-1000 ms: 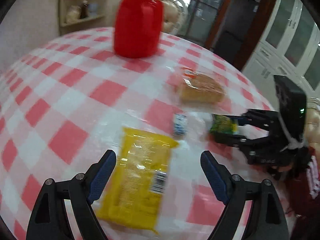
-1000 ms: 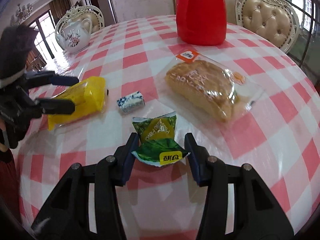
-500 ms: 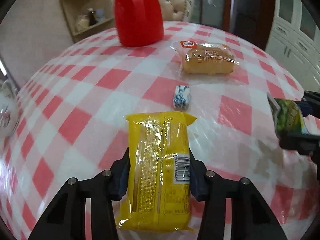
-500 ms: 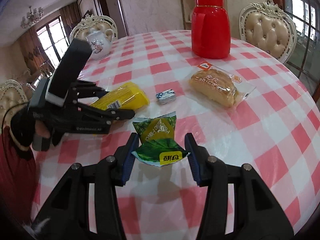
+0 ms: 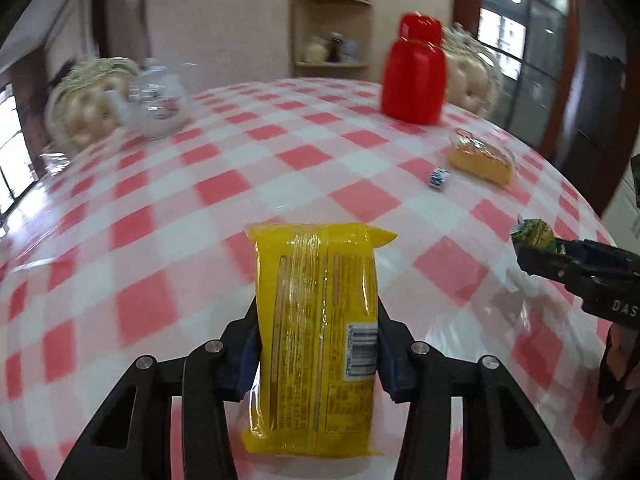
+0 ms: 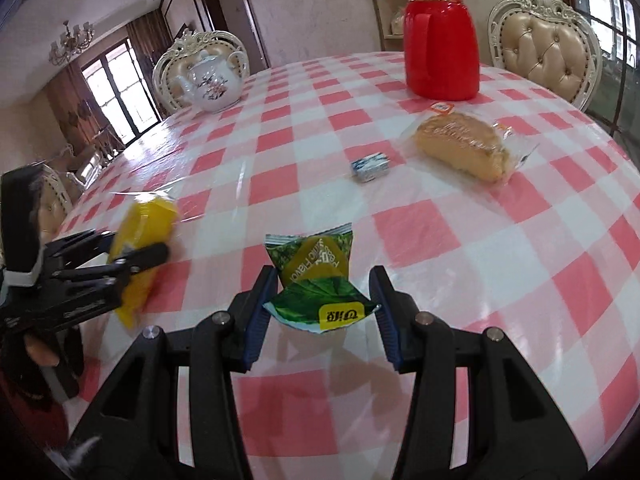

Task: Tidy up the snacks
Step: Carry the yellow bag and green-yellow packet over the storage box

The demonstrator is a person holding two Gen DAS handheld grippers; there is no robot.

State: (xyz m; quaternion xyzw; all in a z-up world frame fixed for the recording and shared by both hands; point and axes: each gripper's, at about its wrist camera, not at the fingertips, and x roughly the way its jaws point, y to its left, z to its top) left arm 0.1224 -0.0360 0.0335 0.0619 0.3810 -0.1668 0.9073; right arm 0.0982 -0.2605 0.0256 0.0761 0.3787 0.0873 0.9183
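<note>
While both packets are held off the checked tablecloth point(image 5: 304, 160), the main risk is slippage: the left gripper point(image 5: 318, 344) has its pads pressed on the glossy yellow snack pack point(image 5: 316, 320) only near its lower half, so a quick swing could let it pivot or slide out. Its long axis runs from 6 toward 12 o'clock in the left wrist view, crimped end at 12. The right gripper point(image 6: 320, 308), narrowly parted, pinches the green snack packet point(image 6: 316, 280), which points toward 12 too. Left on the cloth, the wrapped bread point(image 6: 464, 146) lies at 2 o'clock, the small blue-and-white sweet point(image 6: 370, 166) just beside it.
</note>
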